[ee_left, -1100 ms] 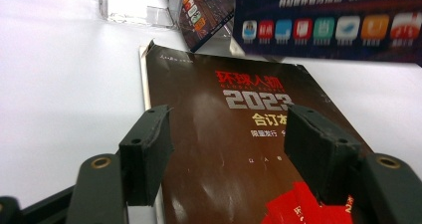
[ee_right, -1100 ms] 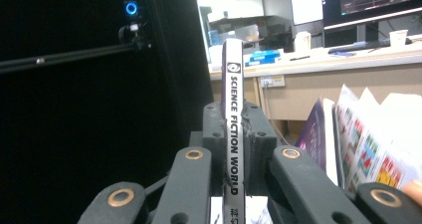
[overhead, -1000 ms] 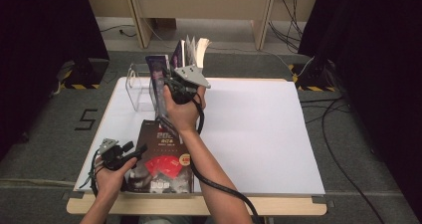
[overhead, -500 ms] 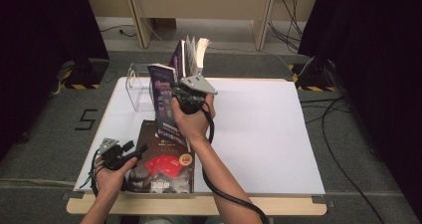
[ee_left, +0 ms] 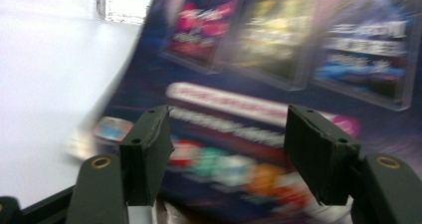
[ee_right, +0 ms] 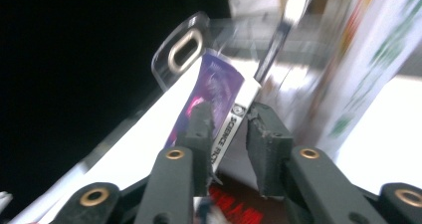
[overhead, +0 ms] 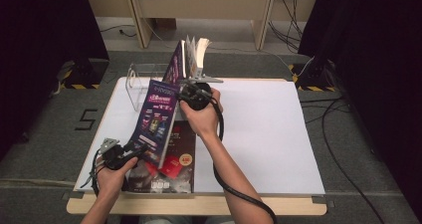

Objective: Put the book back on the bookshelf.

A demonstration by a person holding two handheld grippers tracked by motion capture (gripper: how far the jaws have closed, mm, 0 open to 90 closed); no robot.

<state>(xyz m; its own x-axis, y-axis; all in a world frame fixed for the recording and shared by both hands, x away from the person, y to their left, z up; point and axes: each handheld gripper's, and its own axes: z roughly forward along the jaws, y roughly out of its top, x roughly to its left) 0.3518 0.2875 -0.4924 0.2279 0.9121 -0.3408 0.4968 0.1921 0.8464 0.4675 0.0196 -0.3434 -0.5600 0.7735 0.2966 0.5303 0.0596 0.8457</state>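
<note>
White table point(overhead: 259, 134) with dark magazine point(overhead: 171, 171) and clear rack point(overhead: 133, 84).

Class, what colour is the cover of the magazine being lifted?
Mostly purple magazine, clearest in the high view.

My right hand-held gripper point(ee_right: 230, 129) pinches purple magazine point(ee_right: 219, 102) by its white spine, jaws close on either side. Clear acrylic rack point(ee_right: 181, 50) with oval handle slot behind it. More magazines point(ee_right: 366, 50) upright at right, blurred. White tabletop point(ee_right: 383, 149) beneath.
</note>
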